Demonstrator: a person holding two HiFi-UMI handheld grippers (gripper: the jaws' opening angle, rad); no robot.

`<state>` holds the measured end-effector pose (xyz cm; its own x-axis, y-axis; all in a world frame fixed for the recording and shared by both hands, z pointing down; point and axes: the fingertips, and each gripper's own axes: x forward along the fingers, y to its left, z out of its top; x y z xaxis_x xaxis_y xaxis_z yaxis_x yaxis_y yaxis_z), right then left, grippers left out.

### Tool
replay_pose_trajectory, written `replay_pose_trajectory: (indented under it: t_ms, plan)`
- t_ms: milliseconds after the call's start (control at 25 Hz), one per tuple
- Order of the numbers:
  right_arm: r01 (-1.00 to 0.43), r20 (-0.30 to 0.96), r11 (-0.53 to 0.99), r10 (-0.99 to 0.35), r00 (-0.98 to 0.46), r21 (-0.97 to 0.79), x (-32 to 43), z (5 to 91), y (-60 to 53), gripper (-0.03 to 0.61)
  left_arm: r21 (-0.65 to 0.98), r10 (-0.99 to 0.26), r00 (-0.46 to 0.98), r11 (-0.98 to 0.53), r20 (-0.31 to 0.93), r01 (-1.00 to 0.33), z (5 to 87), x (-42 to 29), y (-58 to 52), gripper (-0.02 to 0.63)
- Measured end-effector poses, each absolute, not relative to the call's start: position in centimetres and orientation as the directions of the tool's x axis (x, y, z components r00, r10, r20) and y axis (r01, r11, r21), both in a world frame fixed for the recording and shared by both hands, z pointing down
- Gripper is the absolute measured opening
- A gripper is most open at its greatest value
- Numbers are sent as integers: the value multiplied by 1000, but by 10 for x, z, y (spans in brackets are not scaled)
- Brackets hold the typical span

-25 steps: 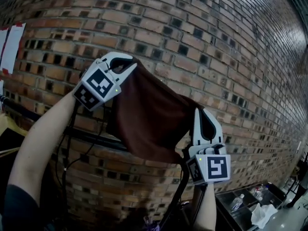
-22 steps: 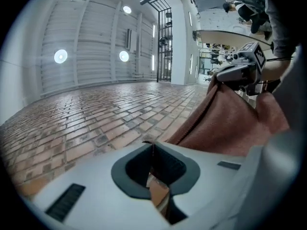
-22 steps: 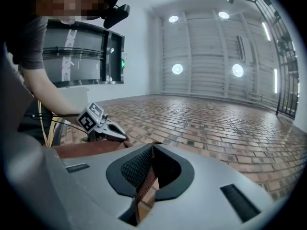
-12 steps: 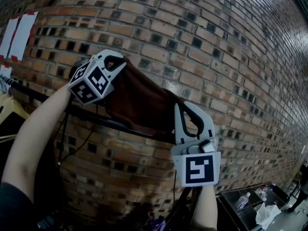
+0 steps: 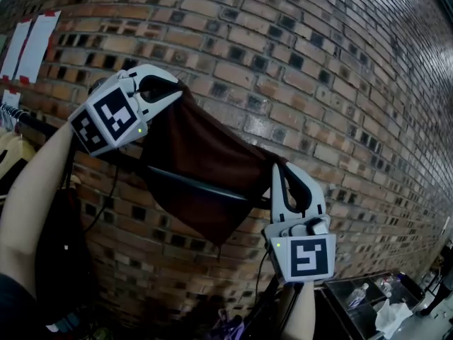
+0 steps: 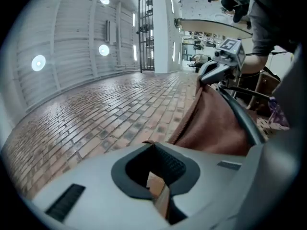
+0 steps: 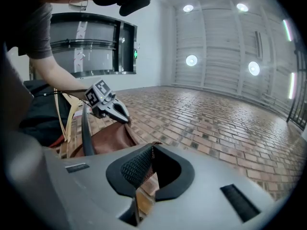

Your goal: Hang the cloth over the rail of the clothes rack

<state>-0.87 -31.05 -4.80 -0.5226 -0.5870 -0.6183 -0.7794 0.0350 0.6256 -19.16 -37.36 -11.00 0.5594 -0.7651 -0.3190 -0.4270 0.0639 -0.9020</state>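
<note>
A dark brown cloth (image 5: 205, 151) hangs stretched between my two grippers against the brick wall. Its lower part drops behind the black rail (image 5: 198, 184) of the clothes rack. My left gripper (image 5: 177, 92), up at the left above the rail, is shut on the cloth's upper left corner. My right gripper (image 5: 280, 170), lower at the right by the rail's end, is shut on the other corner. In the left gripper view the cloth (image 6: 216, 123) runs along the rail (image 6: 240, 119) to the right gripper (image 6: 223, 61). In the right gripper view the cloth (image 7: 108, 138) leads to the left gripper (image 7: 108, 107).
The brick wall (image 5: 318, 62) stands right behind the rack. Garments on hangers (image 5: 10, 154) hang on the rail's left part. Paper sheets (image 5: 28, 44) are taped to the wall at upper left. Metal bins (image 5: 368, 299) sit on the floor at lower right.
Both grippers carried the cloth up over the rail and down again. It hung in front of the rail before; the rail now crosses in front of its lower part.
</note>
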Motion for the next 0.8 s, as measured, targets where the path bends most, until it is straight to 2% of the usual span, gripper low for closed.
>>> replay_pose_trajectory:
  t_ms: [160,280,400,480,640,800]
  plan:
    - [-822,-665,92,-541,-515,562,9,-47,-299,29,-933,-784,558,72,-271,-352,-93,-183,-343,29]
    - [-839,-709,183,-460,-534,513,14,-45,-279,29,-918,-780,556,62,-289,-391,-80,-184,-315,29]
    - [-830,-711,224,-433,-554,511,15,-28,-267,29,-900,-755,557,102,-348,-424,-58,-189,-278,29]
    - [-824,-717,218,-411,-563,522,12,-14,-258,29,-865,-720,560,110,-409,-490,-40,-194,-253,29]
    - [-828,-725,169,-410,-553,535,7,18,-245,29,-709,-650,521,39,-553,-704,0,-205,-225,29]
    - [-838,-719,170,-443,-535,518,8,45,-245,29,-587,-663,443,-6,-604,-809,46,-212,-232,29]
